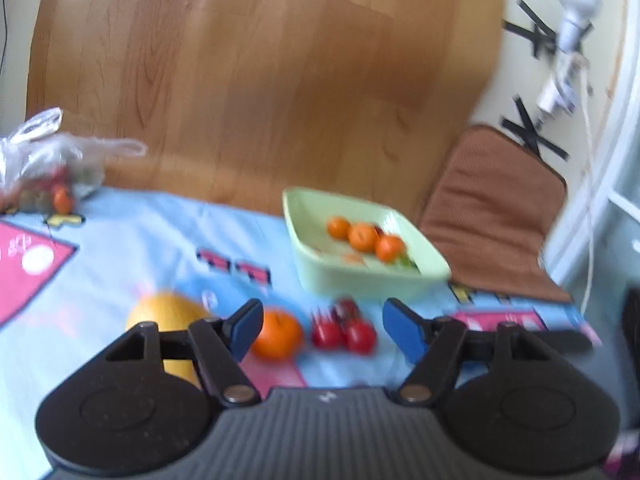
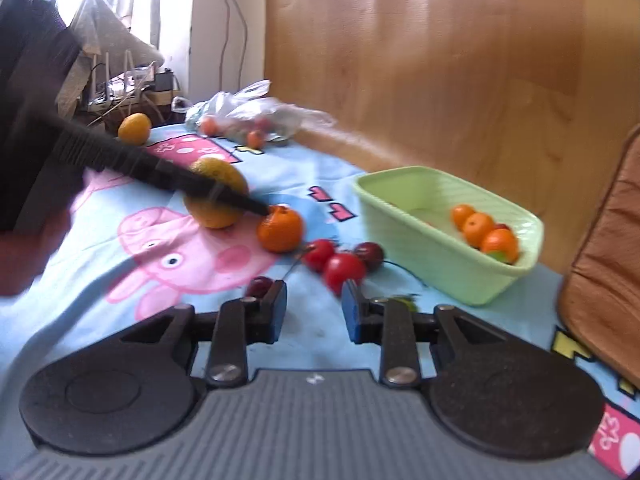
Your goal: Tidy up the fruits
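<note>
While tilted downward, left gripper [image 1: 322, 330] gapes empty.

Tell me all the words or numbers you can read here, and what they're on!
None can be read.
Blue cartoon-pig bedsheet: pink block letters near the pale green plastic basket, cropped and too blurred to read.
Same sheet: yellow block letters at its right edge, cut off, unreadable.
Right gripper's grey body: a small white mark, a logo rather than letters.
</note>
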{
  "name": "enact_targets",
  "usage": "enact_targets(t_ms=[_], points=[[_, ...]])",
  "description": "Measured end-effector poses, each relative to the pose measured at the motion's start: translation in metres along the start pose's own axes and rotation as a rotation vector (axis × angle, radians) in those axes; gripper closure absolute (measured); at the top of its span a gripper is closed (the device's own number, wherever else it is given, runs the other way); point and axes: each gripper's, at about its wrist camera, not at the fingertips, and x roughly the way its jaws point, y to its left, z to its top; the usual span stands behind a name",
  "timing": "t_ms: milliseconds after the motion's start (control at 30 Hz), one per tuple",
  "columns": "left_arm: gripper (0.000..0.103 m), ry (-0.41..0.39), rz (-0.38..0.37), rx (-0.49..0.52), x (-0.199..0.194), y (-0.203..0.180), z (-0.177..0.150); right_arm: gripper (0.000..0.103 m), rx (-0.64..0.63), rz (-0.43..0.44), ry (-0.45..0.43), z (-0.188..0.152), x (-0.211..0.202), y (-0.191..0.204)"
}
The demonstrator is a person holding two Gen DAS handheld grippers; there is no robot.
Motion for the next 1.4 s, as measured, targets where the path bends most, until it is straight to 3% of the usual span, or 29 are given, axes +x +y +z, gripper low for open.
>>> enact_targets(t_ms=[133, 300, 333, 367, 500, 633, 767, 833, 967, 1033, 1100, 1300, 1333, 1400], points=[[0.041, 0.128, 0.072, 0.05, 0.044, 0.001, 0.018, 0.069, 0.039, 0.047, 0.032, 0.003, 0.009, 0.004], [0.042, 0.201, 0.159, 0.194, 0.065, -0.021, 0.012, 0.061, 0.036, 0.062, 0.076, 0.01, 0.03, 0.01], [0.042, 0.209, 0.174, 0.22, 0.065, -0.024, 0.008, 0.062, 0.03, 0.052, 0.086, 0.008, 0.035, 0.01], [0.041, 0.216, 0.18, 0.243, 0.066, -0.028, 0.005, 0.077, 0.026, 0.043, 0.086, 0.006, 0.036, 0.011], [0.041, 0.208, 0.203, 0.306, 0.06, -0.04, -0.006, 0.077, -0.003, 0.0, 0.071, 0.002, 0.018, 0.007], [0.041, 0.179, 0.18, 0.322, 0.054, -0.047, -0.014, 0.077, -0.018, -0.057, 0.074, -0.015, -0.013, -0.003], [0.059, 0.184, 0.134, 0.301, 0.051, -0.053, -0.017, 0.077, 0.012, -0.085, 0.056, -0.03, -0.031, -0.009], [0.059, 0.193, 0.139, 0.306, 0.05, -0.057, -0.018, 0.077, 0.031, -0.092, 0.061, -0.034, -0.029, -0.012], [0.044, 0.231, 0.146, 0.303, 0.058, -0.058, -0.021, 0.076, 0.052, -0.072, 0.069, -0.032, -0.026, -0.016], [0.048, 0.26, 0.151, 0.273, 0.067, -0.053, -0.025, 0.076, 0.051, -0.072, 0.071, -0.032, -0.025, -0.016], [0.062, 0.236, 0.154, 0.24, 0.065, -0.051, -0.026, 0.072, 0.049, -0.082, 0.071, -0.032, -0.024, -0.015], [0.062, 0.183, 0.128, 0.245, 0.031, -0.059, -0.038, 0.065, 0.017, -0.122, 0.05, -0.036, -0.035, -0.011], [0.062, 0.176, 0.116, 0.24, 0.023, -0.06, -0.041, 0.057, 0.015, -0.122, 0.048, -0.037, -0.038, -0.012], [0.062, 0.163, 0.083, 0.209, 0.009, -0.06, -0.046, 0.054, 0.015, -0.127, 0.039, -0.039, -0.043, -0.014]])
